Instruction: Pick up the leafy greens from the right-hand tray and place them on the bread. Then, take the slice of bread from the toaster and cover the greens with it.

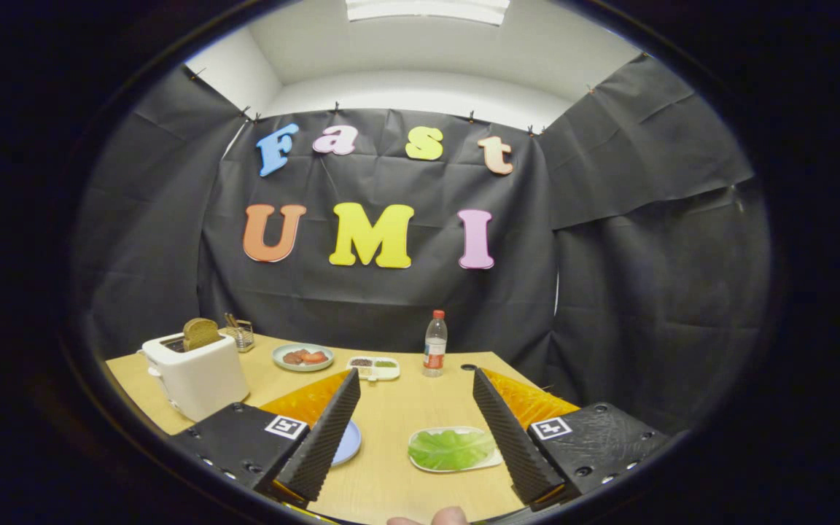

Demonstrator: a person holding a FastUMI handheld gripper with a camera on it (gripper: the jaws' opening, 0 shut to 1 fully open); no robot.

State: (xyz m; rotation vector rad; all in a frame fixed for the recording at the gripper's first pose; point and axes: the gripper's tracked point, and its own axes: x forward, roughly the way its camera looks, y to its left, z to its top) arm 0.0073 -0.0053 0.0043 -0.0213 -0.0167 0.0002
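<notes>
The leafy greens (450,448) lie flat on a pale tray (420,462) on the wooden table, close against the inner side of my right finger. My gripper (415,381) is open, held above the table with nothing between its fingers. A light blue plate (348,443) peeks out from behind my left finger; whatever lies on it is hidden. Beyond the left finger stands a white toaster (196,373) with a brown bread slice (200,332) sticking up out of its slot.
At the back of the table are a plate with reddish food (302,356), a small divided dish (374,367), a plastic bottle with a red cap (434,344) and a wire holder (240,333) behind the toaster. A person's fingertips (443,518) show near the table's front edge.
</notes>
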